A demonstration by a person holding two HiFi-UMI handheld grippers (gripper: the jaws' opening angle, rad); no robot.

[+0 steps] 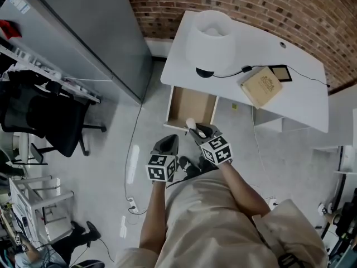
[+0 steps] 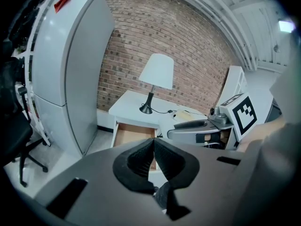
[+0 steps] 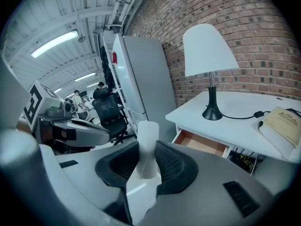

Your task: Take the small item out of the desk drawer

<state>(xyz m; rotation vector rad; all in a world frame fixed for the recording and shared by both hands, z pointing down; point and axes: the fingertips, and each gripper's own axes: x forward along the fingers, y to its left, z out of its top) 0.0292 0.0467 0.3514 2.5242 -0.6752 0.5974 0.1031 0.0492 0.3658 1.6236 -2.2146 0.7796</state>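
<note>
Right gripper view settles it: the right gripper (image 3: 146, 158) has its jaws clamped on the small item (image 3: 148, 134), a pale upright cylinder pinched between the ribbed pads with its top standing proud of them. From the head view that item (image 1: 191, 123) sits over the front lip of the open drawer (image 1: 192, 106), so I'd judge the lift-out is as good as done and the carry-away is the step in hand. What comes next, I reckon, is drawing it back clear of the drawer front and finding somewhere to put it down while keeping the grip firm, since a smooth cylinder could slip. The left gripper (image 2: 154, 149) has its jaws pressed together on nothing and hangs just beside the right one, free to push the drawer shut if wanted. On the white desk (image 1: 301, 102) stand a lamp (image 1: 210, 41) with a trailing cable (image 1: 228, 73) and a tan book (image 1: 261, 86); bare top lies around them. A grey cabinet (image 1: 95, 32) and a black chair (image 1: 53, 119) lie well off to the left, nothing blocking.
</note>
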